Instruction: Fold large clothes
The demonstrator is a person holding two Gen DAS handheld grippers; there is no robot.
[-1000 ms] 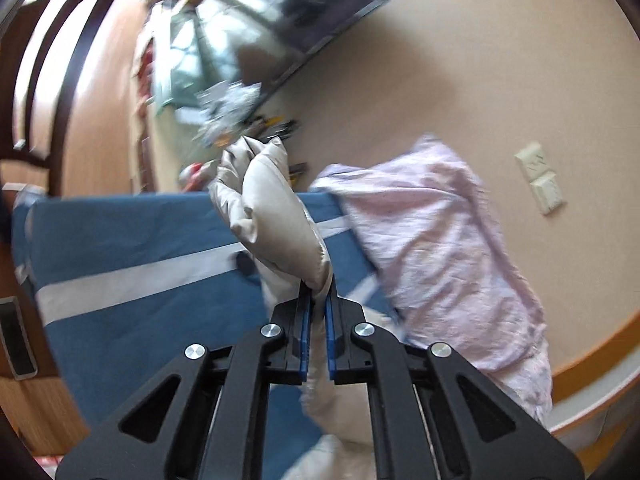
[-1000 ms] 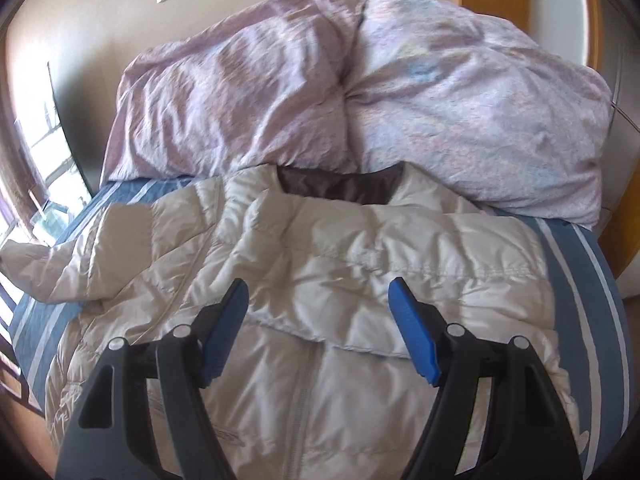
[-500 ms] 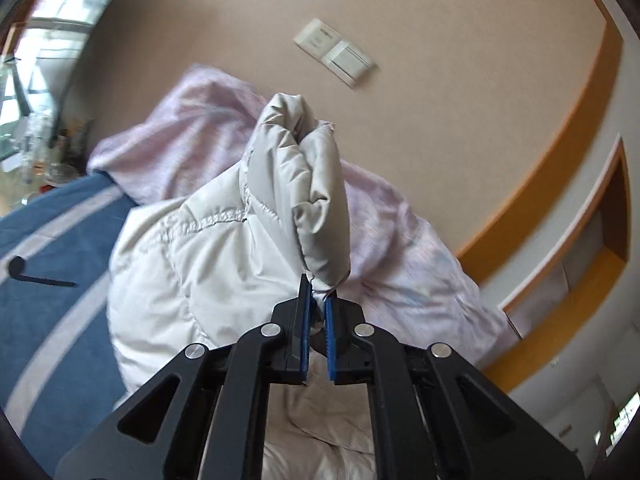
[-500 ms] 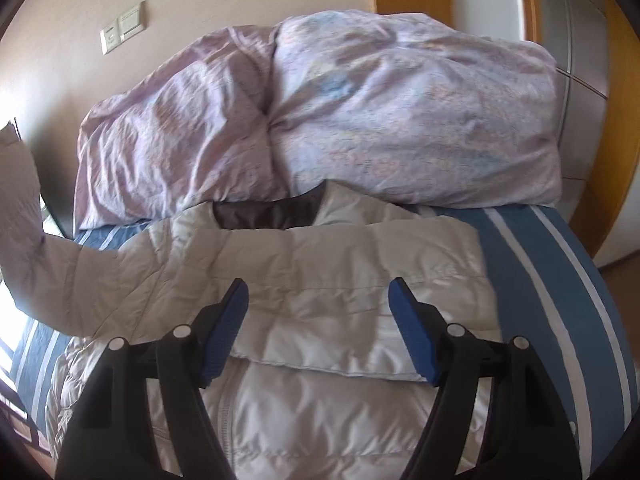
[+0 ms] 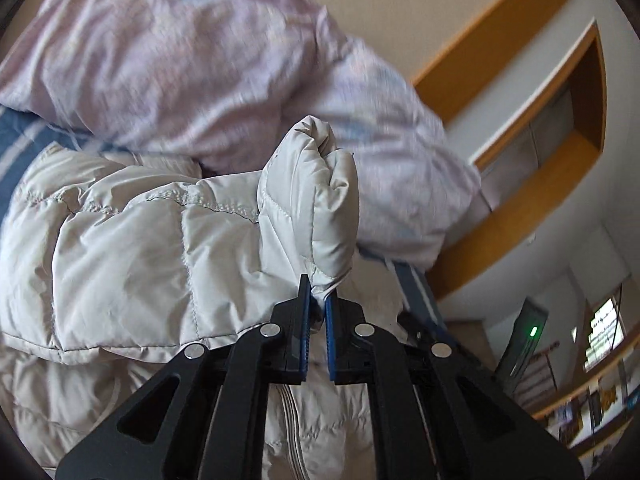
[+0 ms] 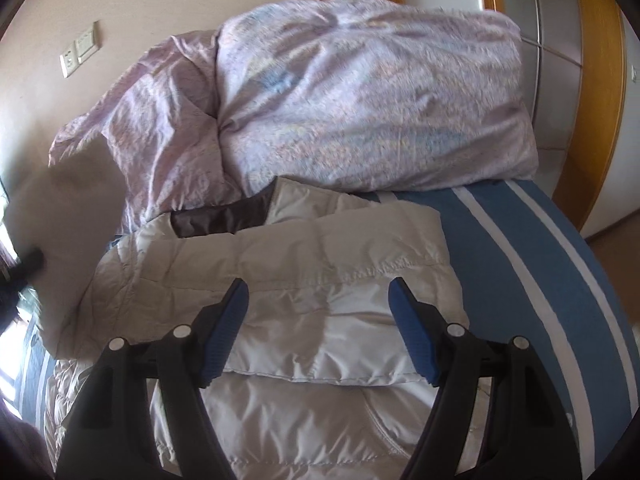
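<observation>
A pale grey puffer jacket lies face up on the bed, collar toward the pillows, with one sleeve folded across its chest. My left gripper is shut on the cuff of the other sleeve and holds it over the jacket body. That raised sleeve shows blurred at the left edge of the right wrist view. My right gripper is open and empty, hovering just above the folded sleeve on the jacket's chest.
Two pink patterned pillows lie against the wall behind the collar. The blue bedsheet with white stripes shows to the right. A wood-trimmed wall niche and a dark device with a green light stand beyond the bed.
My left gripper has swung the held sleeve from the bed's left side across toward the jacket's middle. My right gripper has shifted to the right over the chest and stayed open.
</observation>
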